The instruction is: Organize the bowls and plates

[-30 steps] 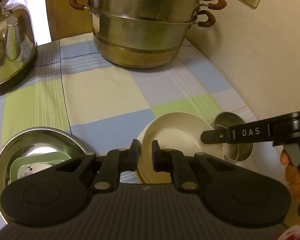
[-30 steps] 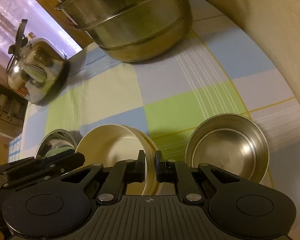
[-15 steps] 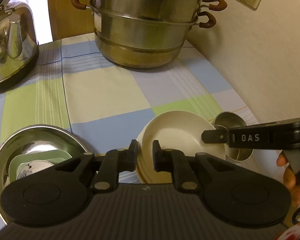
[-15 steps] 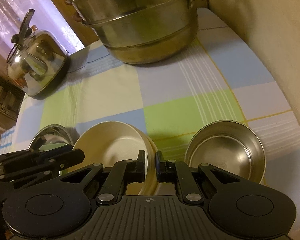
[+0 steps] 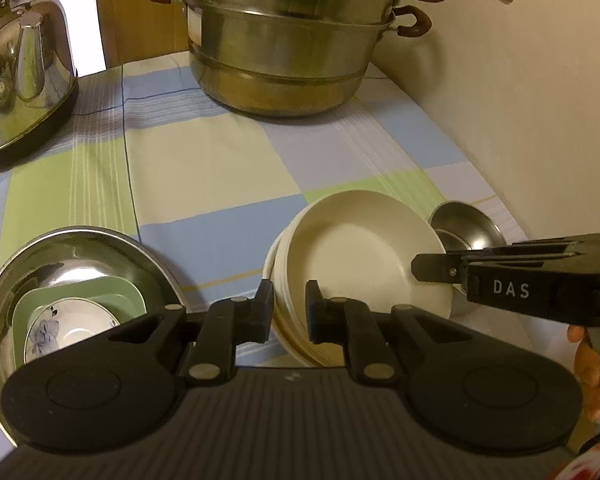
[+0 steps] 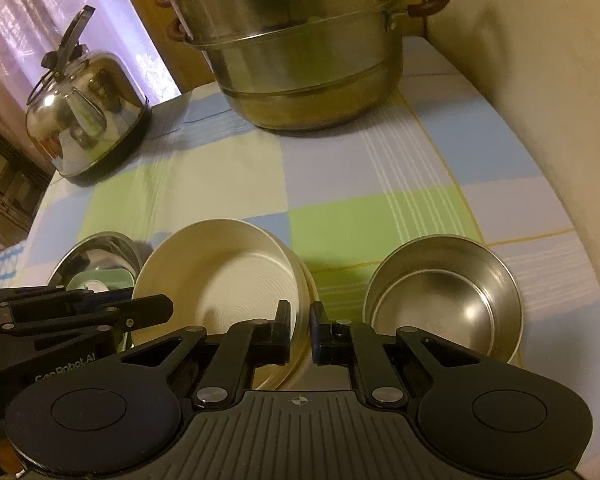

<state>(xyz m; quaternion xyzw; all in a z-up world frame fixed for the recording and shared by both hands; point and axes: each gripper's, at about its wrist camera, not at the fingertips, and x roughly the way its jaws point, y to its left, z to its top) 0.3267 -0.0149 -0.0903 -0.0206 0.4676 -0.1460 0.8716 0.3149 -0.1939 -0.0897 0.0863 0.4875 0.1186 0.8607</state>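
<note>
1. Both people-held tools are sitting over the stack of cream plates (image 5: 356, 264) near the front of the checked tablecloth (image 5: 204, 168), and the top plate looks tilted, its far edge riding higher than the ones beneath.

2. The left gripper (image 5: 288, 312) is pinching the near-left rim of the stack, jaws drawn nearly together with the plate edge between them. The right gripper (image 6: 300, 326) is doing the same on the right-hand rim, its jaws likewise almost closed on the edge.

3. The small steel bowl (image 6: 444, 292) is standing just beside the plates on the right, close to the wall. On the left the large steel bowl (image 5: 80, 280) is already holding a green square dish (image 5: 112, 300) with a flower-patterned bowl (image 5: 60, 328) nested inside.

4. My guess is they are lifting or squaring the top plate with both hands at once. To do that well, both grips should be rising evenly so the plate is not twisting, and staying shallow on the rim rather than digging under lower plates.

5. The right tool is working very near the steel bowl, so a nudge there seems the likeliest slip.

6. The steamer pot (image 5: 296, 40) and kettle (image 5: 24, 72) are standing well back, out of the way.
</note>
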